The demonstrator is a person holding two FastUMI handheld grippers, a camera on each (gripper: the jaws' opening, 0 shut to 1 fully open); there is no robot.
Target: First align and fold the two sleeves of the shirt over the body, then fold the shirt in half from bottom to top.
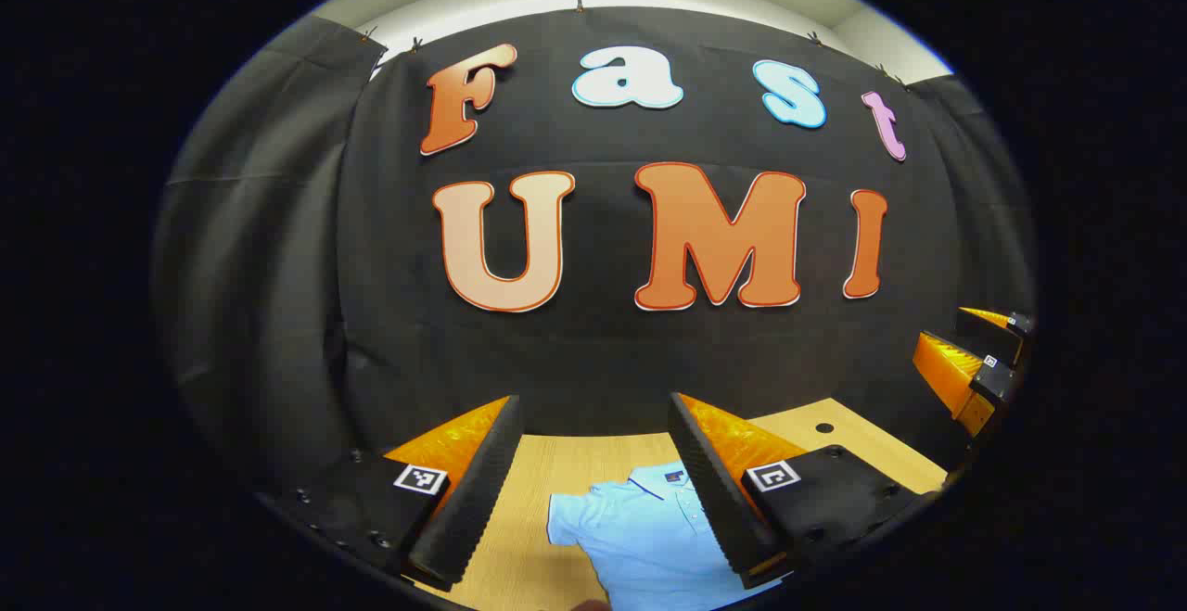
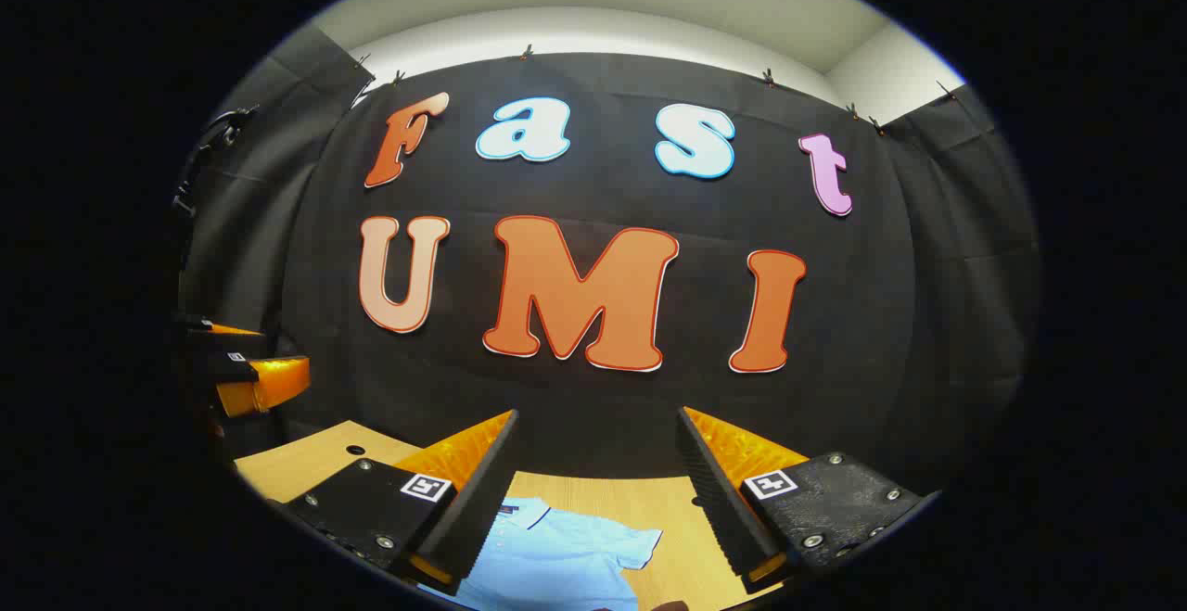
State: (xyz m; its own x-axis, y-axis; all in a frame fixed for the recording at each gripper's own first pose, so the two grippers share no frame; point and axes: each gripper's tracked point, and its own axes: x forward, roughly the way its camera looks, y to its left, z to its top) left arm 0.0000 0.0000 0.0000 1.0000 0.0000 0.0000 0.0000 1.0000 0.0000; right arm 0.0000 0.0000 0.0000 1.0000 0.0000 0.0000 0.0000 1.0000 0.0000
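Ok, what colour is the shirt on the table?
Light blue, with a dark trim line at the collar. The shirt shows best in the left gripper view.

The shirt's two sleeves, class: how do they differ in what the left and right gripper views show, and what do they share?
One sleeve lies spread flat in the left gripper view, with the left tool above it. The other sleeve lies spread in the right gripper view, under the right tool. Both are short, light blue, unfolded on the wooden table.
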